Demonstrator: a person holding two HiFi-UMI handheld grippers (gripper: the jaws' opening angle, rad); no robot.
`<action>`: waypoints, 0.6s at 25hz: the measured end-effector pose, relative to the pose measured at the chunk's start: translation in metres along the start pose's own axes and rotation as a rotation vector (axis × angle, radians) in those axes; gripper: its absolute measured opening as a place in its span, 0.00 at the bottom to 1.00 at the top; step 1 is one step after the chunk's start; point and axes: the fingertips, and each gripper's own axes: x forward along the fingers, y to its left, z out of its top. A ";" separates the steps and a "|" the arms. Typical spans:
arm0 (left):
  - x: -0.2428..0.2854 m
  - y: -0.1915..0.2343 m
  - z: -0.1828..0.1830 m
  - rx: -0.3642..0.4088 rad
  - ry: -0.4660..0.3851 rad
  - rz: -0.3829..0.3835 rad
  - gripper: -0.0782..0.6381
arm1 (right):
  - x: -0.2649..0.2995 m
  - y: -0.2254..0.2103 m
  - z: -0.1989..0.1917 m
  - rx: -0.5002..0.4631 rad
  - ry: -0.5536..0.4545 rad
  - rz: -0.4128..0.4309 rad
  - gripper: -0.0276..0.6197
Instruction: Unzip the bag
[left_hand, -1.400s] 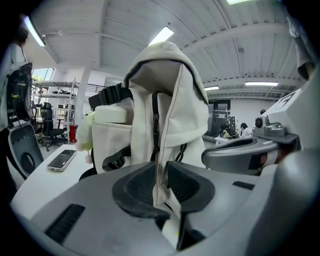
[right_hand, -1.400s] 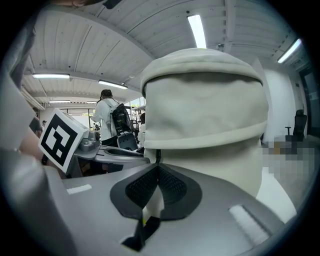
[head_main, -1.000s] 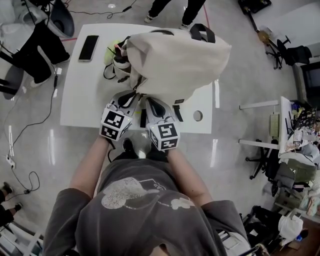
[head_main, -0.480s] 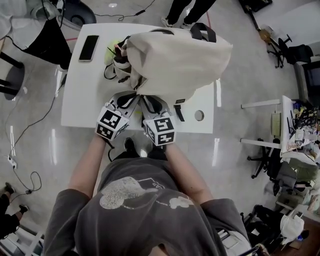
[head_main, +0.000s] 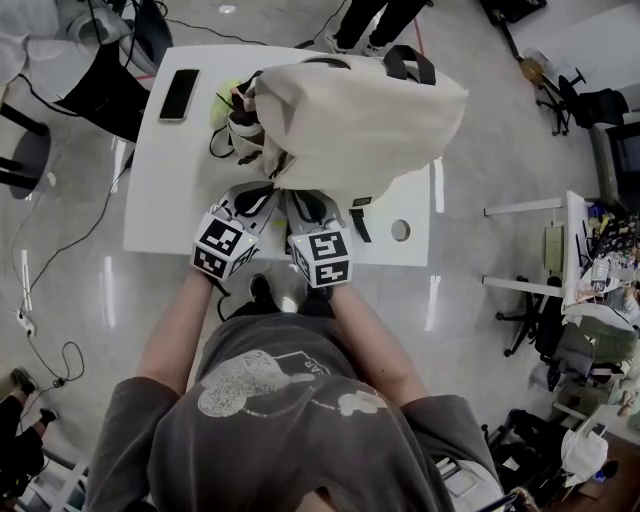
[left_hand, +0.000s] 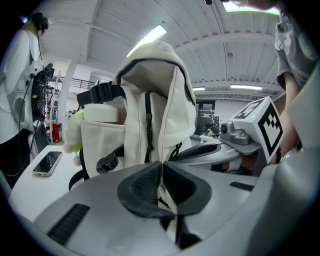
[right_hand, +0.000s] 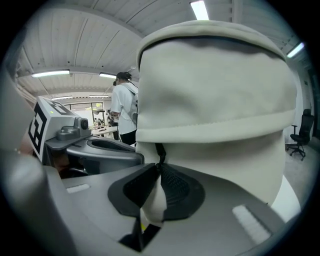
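Observation:
A cream backpack (head_main: 350, 110) lies on the white table (head_main: 160, 200), its black zipper (left_hand: 148, 130) running down the side that faces me. My left gripper (head_main: 262, 192) is at the bag's near left corner. It is shut (left_hand: 162, 167) on a thin cream fold of the bag. Right beside it, my right gripper (head_main: 300, 198) has just been closing. Its jaws (right_hand: 159, 169) now pinch a cream fold of the bag directly under the black zipper pull (right_hand: 159, 151). The bag's body (right_hand: 215, 100) fills the right gripper view.
A black phone (head_main: 178, 95) lies at the table's far left. A yellow-green plush toy (head_main: 225, 95) and black straps sit at the bag's left end. A cable hole (head_main: 400, 230) is near the front right edge. Someone's legs (head_main: 360, 20) stand beyond the table, and office chairs surround it.
My right gripper has edged slightly toward the bag and nearer the left gripper. The left gripper has kept its grip and place. The legs beyond the table have shifted.

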 end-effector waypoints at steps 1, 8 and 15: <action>0.000 0.001 0.000 -0.007 -0.001 0.010 0.14 | -0.003 -0.001 0.000 -0.003 -0.002 0.001 0.10; 0.004 0.008 -0.001 -0.049 0.005 0.135 0.14 | -0.027 -0.010 -0.003 -0.029 -0.003 0.010 0.10; 0.002 0.007 0.001 -0.101 0.003 0.239 0.14 | -0.053 -0.021 0.004 -0.134 -0.026 0.018 0.10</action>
